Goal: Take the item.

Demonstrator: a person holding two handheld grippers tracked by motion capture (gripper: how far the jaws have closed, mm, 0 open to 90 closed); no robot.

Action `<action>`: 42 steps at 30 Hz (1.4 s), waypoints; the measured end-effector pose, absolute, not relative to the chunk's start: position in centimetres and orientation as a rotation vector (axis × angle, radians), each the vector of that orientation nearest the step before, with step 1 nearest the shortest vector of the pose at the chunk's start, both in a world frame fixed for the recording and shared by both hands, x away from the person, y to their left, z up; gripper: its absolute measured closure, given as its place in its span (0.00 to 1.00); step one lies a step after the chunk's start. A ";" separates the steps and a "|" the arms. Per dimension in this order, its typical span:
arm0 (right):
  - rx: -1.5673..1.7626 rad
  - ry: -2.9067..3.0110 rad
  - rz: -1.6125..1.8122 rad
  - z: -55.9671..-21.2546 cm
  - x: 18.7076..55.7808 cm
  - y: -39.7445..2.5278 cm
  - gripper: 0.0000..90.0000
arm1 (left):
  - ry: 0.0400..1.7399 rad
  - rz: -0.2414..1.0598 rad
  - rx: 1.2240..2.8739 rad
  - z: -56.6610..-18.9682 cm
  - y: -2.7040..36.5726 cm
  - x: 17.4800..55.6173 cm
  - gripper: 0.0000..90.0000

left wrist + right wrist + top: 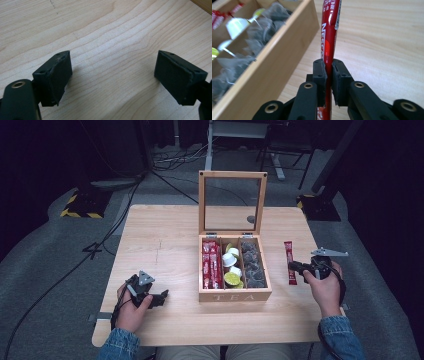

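Right gripper: jaws pressed together on the red stick sachet, pinching it near its lower end; most of the packet's length stands free beyond the pads.
Left gripper: jaws spread wide over bare wood, holding nothing, at the near left of the table.
Sachet position: in the high view the red stick sachet lies on the table just right of the tea box, apart from its wall, long axis running near to far.
Handling, as I judge it: light, thin, flexible foil with loose powder inside; it will likely sag or bend beyond the grip, and the glossy skin may slip. A flat pinch closer to the middle would keep it straighter.
Tea box: lid upright at the far side, three compartments.
Left compartment: more red sachets, the probable destination.
Middle compartment: small creamer cups.
Right compartment: dark tea bags.
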State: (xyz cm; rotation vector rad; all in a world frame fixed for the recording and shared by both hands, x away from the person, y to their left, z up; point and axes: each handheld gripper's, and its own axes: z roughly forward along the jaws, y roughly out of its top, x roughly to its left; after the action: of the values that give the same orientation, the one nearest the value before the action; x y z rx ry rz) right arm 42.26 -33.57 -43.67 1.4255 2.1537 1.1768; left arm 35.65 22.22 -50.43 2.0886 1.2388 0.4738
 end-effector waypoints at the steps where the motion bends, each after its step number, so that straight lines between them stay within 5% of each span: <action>1: 1.435 2.159 1.163 -43.9 42.3 -33.6 0.91 | 1.239 0.474 2.089 -50.4 22.2 35.6 0.17; 27: 1.631 2.164 0.953 -47.1 42.9 -34.0 0.90 | 1.238 0.471 2.090 -50.4 22.2 35.7 0.17; 34: 1.487 2.096 0.965 -46.7 43.0 -34.6 0.56 | 1.232 0.467 2.100 -50.4 22.3 35.8 0.15; 42: 1.415 2.043 1.063 -45.6 42.5 -35.3 0.45 | 1.223 0.458 2.108 -50.4 22.4 36.2 0.11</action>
State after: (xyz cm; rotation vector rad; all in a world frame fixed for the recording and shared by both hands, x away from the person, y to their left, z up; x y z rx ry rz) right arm 42.47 -35.28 -45.60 1.4153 2.0434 1.0625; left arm 36.20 22.35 -50.45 2.1078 1.2233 0.4585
